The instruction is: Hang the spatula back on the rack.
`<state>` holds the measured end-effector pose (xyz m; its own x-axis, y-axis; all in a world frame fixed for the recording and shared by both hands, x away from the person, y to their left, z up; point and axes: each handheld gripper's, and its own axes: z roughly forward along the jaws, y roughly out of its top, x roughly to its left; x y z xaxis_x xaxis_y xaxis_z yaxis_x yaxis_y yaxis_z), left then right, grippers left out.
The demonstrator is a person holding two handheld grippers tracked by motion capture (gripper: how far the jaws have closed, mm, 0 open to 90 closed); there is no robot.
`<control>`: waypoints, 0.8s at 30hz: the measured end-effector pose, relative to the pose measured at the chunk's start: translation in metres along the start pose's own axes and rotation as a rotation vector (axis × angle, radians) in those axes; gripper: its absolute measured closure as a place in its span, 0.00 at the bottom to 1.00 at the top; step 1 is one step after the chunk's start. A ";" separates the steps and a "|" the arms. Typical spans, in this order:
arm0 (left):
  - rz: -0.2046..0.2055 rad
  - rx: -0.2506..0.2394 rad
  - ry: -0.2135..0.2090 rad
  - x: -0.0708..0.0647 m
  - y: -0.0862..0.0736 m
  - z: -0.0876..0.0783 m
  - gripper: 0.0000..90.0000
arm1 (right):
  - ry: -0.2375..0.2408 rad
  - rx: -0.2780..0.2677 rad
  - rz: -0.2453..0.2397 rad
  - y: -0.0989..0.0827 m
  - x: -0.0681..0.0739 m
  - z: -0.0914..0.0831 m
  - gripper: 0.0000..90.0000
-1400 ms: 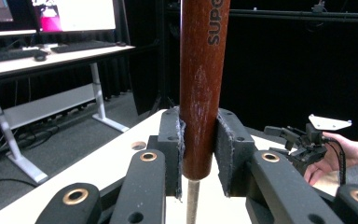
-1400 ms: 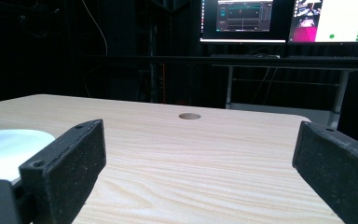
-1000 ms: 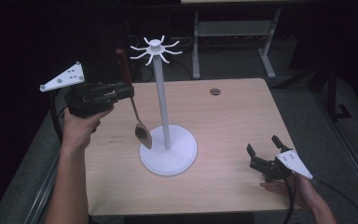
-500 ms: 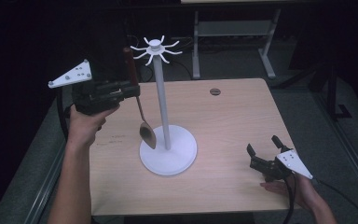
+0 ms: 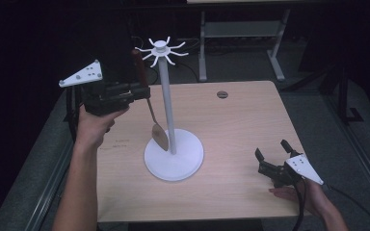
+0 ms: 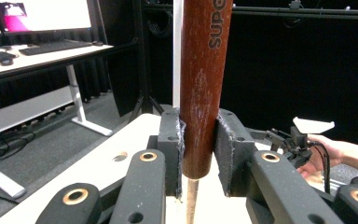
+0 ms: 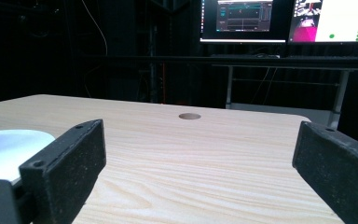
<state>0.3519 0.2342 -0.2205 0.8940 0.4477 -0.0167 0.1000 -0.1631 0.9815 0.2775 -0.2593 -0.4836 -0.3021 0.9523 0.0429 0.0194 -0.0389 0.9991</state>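
A spoon with a brown wooden handle (image 5: 139, 67) and a metal bowl (image 5: 160, 137) hangs upright, bowl down, just left of the white stand's pole (image 5: 166, 96). My left gripper (image 5: 142, 91) is shut on the lower end of that handle (image 6: 200, 70), and its pads (image 6: 226, 149) press on both sides. The handle's top reaches near the ring of hooks (image 5: 160, 48) at the stand's head. My right gripper (image 5: 271, 150) rests low on the table at the front right, open, with nothing between its jaws (image 7: 200, 140).
The stand's round white base (image 5: 173, 154) sits mid-table, and its edge (image 7: 4, 149) lies left of my right gripper. A small round hole (image 5: 222, 94) marks the far part of the wooden table (image 5: 241, 125). Desks with monitors stand behind in the dark.
My left gripper has carried the spoon a little to the right, closer to the pole. The right gripper has stayed where it was.
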 end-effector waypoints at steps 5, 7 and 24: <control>0.001 -0.005 0.003 0.001 -0.001 0.002 0.81 | 0.000 0.000 0.001 0.000 0.000 0.000 0.02; 0.004 -0.004 -0.001 0.001 0.000 0.003 0.81 | -0.001 0.001 0.002 0.000 0.000 0.000 0.02; 0.007 -0.024 -0.011 0.001 0.001 0.006 0.79 | 0.000 0.001 0.005 0.000 0.000 0.000 0.02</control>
<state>0.3553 0.2288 -0.2209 0.8996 0.4366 -0.0114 0.0829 -0.1451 0.9859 0.2775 -0.2593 -0.4836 -0.3021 0.9521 0.0479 0.0218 -0.0434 0.9988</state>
